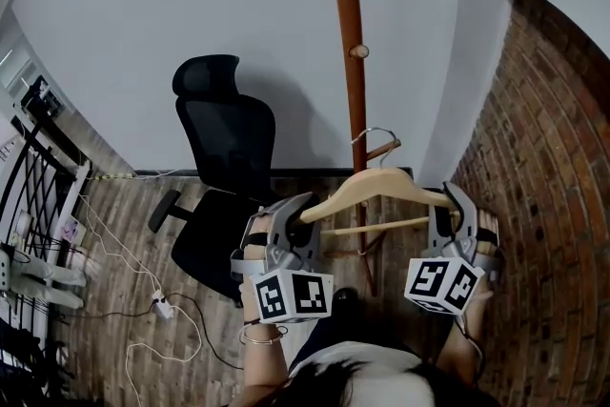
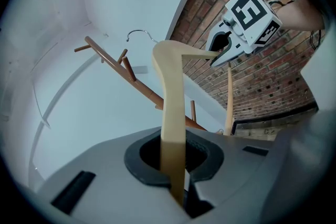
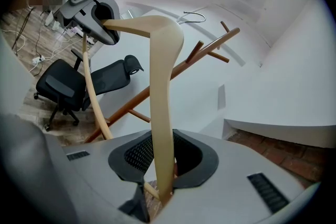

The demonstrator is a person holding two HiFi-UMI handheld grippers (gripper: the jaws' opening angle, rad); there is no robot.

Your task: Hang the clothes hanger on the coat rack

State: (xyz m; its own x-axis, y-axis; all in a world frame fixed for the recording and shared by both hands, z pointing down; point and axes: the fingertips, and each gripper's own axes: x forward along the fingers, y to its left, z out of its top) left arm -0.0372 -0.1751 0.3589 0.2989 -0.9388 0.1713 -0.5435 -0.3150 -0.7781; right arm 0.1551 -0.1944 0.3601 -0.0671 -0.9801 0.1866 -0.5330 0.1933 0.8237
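I hold a pale wooden clothes hanger level by its two ends in front of the coat rack, a brown wooden pole with short pegs. My left gripper is shut on the hanger's left end and my right gripper on its right end. The metal hook stands up just beside a low peg; whether they touch I cannot tell. In the left gripper view the hanger arm rises from my left gripper toward the right gripper. In the right gripper view the hanger leaves my right gripper.
A black office chair stands left of the rack on the wood floor. A brick wall runs along the right and a white wall stands behind the rack. Cables and a power strip lie on the floor at left beside a metal shelf.
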